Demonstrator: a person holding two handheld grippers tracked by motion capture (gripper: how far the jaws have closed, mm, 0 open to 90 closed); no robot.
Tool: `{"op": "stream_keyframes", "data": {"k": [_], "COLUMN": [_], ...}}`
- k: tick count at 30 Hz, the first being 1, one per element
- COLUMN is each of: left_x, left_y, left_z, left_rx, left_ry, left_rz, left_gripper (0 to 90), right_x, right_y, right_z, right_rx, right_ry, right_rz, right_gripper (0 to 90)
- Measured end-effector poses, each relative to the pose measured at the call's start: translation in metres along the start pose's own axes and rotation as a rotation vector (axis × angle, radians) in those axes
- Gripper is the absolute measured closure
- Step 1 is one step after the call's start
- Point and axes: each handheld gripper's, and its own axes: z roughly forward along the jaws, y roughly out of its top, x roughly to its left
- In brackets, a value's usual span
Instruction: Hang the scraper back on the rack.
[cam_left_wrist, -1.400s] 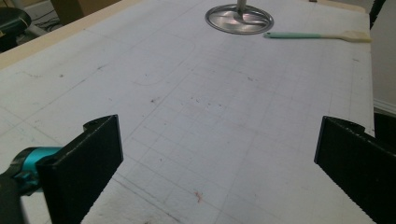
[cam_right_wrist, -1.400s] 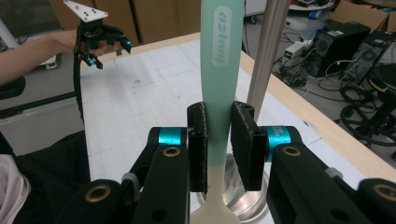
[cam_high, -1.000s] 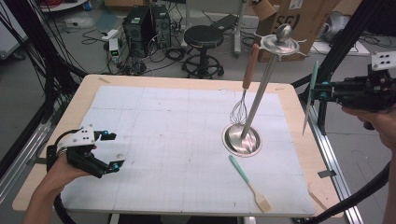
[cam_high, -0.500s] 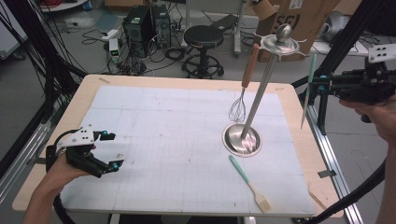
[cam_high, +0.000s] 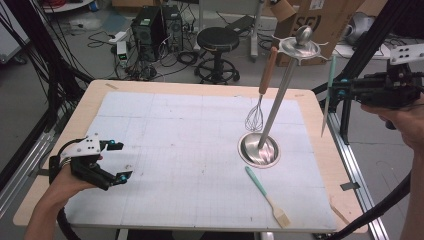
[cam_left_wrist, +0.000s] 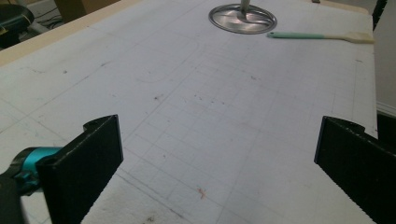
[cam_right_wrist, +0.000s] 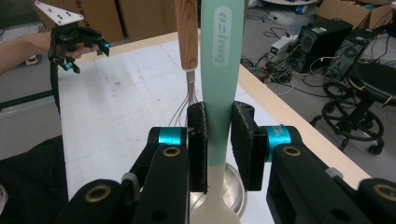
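- Your right gripper (cam_right_wrist: 218, 140): clamped on 1 teal spatula (cam_right_wrist: 219, 70), held up past table's right edge (cam_high: 320, 130).
- Your left gripper (cam_high: 115, 161): jaws wide, nothing betw. them, low over mat's (cam_high: 175, 150) left side.
- Spatulas: 2 – 2nd one (cam_high: 266, 195) lies on mat by stand base (cam_high: 258, 149).
- Whisks: 1 (cam_high: 259, 97), hanging on stand.

We count two teal-handled spatulas, one (cam_high: 267, 197) lying near the counter's (cam_high: 190, 88) front right corner, one (cam_right_wrist: 219, 88) up in the right tongs (cam_right_wrist: 219, 140), one whisk (cam_high: 256, 118), one steel stand (cam_high: 260, 148), two tongs in all with the left tongs (cam_high: 117, 160)
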Motion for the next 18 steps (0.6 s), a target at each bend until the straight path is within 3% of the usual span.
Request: {"op": "stream_keyframes", "data": {"k": [18], "left_x": [0.0004], "left_y": [0.0001], "left_z": [-0.0012], "left_rx": [-0.006], "left_ry": [-0.001], "left_rz": [-0.001], "left_gripper": [1.7], "right_x": [0.0010], "right_y": [0.0057], "right_z": [0.0045], "right_rx": [0.016], "right_ry": [-0.001], "right_rz": [0.002], "right_gripper": [76.7]}}
